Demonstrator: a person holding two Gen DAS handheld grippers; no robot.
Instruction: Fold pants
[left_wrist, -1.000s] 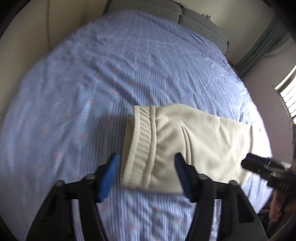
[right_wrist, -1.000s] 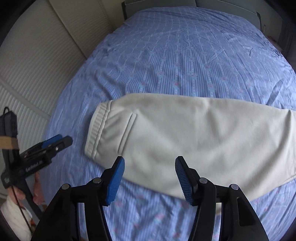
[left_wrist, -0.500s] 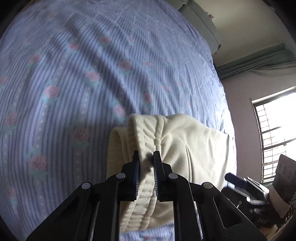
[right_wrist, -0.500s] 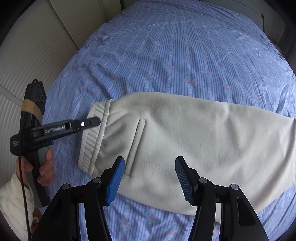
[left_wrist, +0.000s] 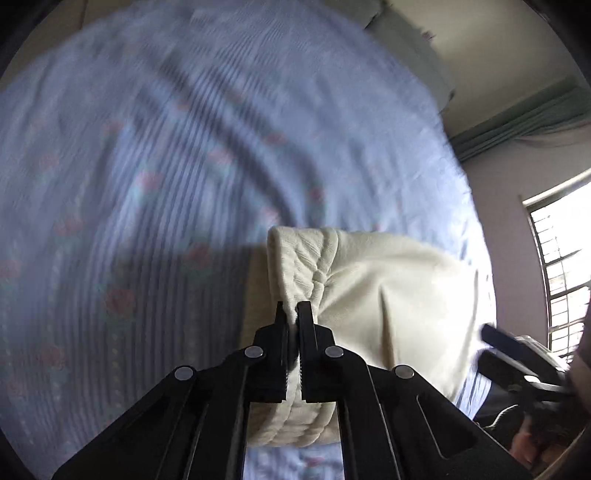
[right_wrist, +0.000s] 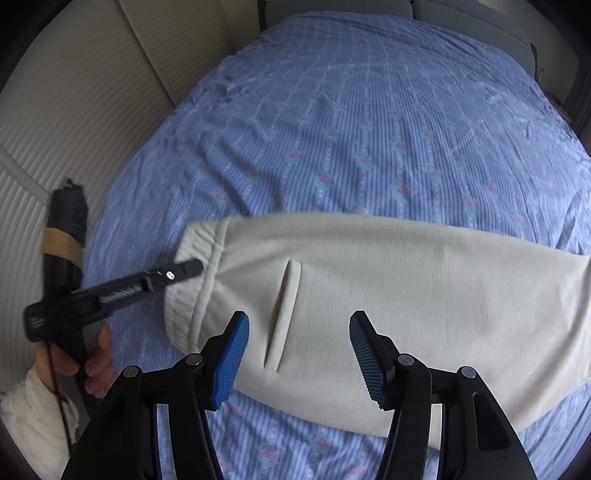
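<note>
Cream pants lie across the blue striped bed, waistband to the left, a slit pocket showing on top. In the left wrist view my left gripper is shut on the ribbed waistband, which bunches up between its pads. The right wrist view shows the same gripper from the side, its tip on the waistband. My right gripper hovers open over the pants just right of the pocket, with nothing between its blue pads.
The floral blue bedsheet covers the whole bed. A ribbed cream wall panel runs along the left side. A window and green curtain stand at the right. A person's hand in a white sleeve holds the left gripper.
My left gripper came down onto the waistband and shut on it, gathering the ribbed fabric. The right gripper slid along over the pants towards the pocket, staying open.
</note>
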